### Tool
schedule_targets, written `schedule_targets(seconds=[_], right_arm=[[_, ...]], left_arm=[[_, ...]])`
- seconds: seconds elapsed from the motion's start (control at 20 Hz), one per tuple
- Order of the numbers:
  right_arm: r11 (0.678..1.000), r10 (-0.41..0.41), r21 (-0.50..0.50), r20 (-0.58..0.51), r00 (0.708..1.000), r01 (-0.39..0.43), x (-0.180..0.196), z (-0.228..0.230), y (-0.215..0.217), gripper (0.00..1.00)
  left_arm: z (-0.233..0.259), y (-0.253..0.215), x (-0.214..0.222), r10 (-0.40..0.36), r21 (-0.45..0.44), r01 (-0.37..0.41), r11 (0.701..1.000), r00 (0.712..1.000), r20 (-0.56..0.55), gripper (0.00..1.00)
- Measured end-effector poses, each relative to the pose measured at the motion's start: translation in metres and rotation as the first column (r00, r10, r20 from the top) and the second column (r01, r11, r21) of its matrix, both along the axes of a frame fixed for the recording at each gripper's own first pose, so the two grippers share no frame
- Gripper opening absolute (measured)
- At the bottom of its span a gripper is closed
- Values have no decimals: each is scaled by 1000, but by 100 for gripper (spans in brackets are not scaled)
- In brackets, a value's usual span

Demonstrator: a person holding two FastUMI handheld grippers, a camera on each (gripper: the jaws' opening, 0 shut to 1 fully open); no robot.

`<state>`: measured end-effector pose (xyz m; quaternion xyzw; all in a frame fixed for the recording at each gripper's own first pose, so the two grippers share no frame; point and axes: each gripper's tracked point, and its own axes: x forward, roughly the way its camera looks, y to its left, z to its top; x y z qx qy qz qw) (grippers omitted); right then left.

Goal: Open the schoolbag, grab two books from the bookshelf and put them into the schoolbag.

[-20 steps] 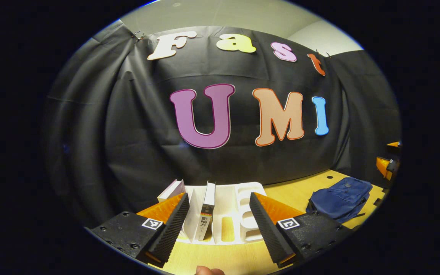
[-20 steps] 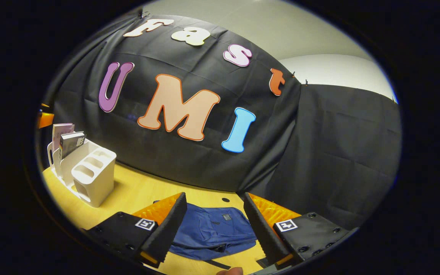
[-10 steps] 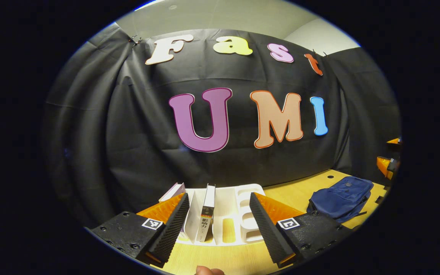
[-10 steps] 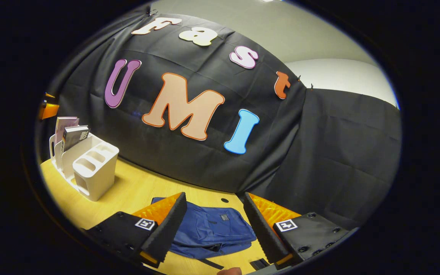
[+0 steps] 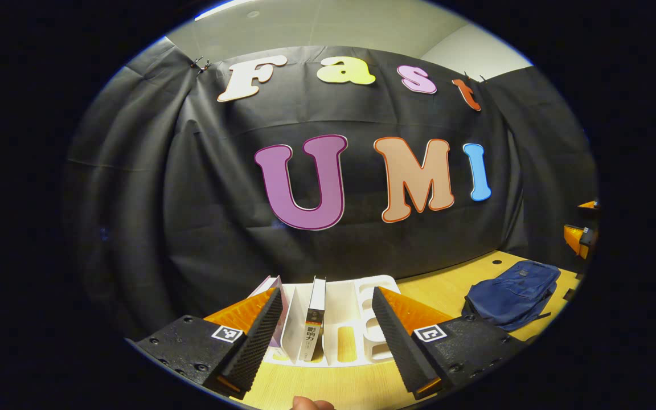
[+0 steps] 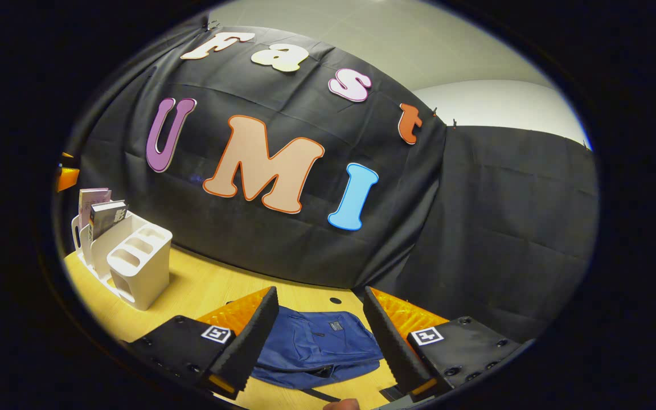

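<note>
The wooden tabletop point(image 6: 208, 287) is seen in both views, and on it the blue schoolbag point(image 6: 316, 347) is laid flat and closed, well apart from the white bookshelf point(image 5: 342, 319). In the bookshelf two books are stood: a dark-spined book point(image 5: 315, 324) upright and a pale book point(image 5: 274, 290) leaned beside it. The left tool point(image 5: 323, 336) is held with its fingers apart before the bookshelf, and the right tool point(image 6: 319, 341) is held equally apart above the schoolbag, nothing being clamped.
</note>
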<state>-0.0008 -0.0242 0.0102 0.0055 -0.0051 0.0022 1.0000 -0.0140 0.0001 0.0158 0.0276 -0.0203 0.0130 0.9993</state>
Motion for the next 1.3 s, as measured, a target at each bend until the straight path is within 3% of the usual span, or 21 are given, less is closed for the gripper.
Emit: schedule_targets(seconds=[0.05,0.15,0.25,0.3,0.35,0.4,0.55,0.6,0.65,0.75,0.8,0.9,0.95,1.0,1.15,1.2,1.3], right_arm=[[999,22,-29,2,1000,-22,2,-1,2,98],[984,115,-136,-28,993,-118,7,-14,13,95],[922,239,-286,-110,965,-261,11,-37,29,90],[868,288,-369,-169,943,-331,13,-55,38,87],[810,327,-439,-213,921,-389,14,-70,45,100],[742,364,-503,-252,896,-443,15,-88,55,87],[535,442,-583,-424,791,-612,12,-150,85,87],[491,442,-579,-478,759,-651,15,-170,90,87],[460,449,-587,-493,745,-666,18,-183,97,98],[408,445,-643,-480,756,-648,34,-194,111,91],[387,446,-647,-492,748,-657,37,-205,115,98],[332,443,-651,-532,722,-683,42,-222,120,98],[305,440,-654,-548,711,-692,43,-229,123,87],[286,436,-658,-558,706,-696,45,-236,126,98],[274,432,-673,-552,714,-687,55,-240,132,90],[278,428,-679,-546,720,-680,60,-241,135,98],[285,416,-681,-547,727,-675,69,-245,137,98]], left_arm=[[1,0,0,0,3,0,1000,1000,1,93],[0,0,-1,1,3,-1,1000,1000,-2,93],[-1,1,-2,6,0,-6,1000,1000,-7,93],[-2,3,-3,11,-1,-11,1000,1000,-10,96],[-3,6,-4,19,-3,-19,1000,1000,-11,100],[-5,8,-6,27,-2,-27,1000,1000,-14,96],[-6,17,-10,54,-1,-54,999,998,-16,100],[-7,20,-11,64,-6,-64,998,998,-18,100],[-9,22,-12,72,-10,-72,997,997,-22,100],[-10,32,-15,100,-14,-100,995,995,-28,96],[-10,37,-21,116,-15,-116,993,993,-24,96],[-13,47,-25,143,-17,-144,989,989,-32,100],[-14,52,-27,158,-16,-158,987,987,-35,100],[-15,57,-29,171,-18,-171,985,985,-37,96],[-19,63,-32,196,-29,-198,980,979,-49,96],[-20,64,-33,200,-29,-201,979,979,-51,96],[-19,65,-32,201,-26,-202,979,978,-49,96]])
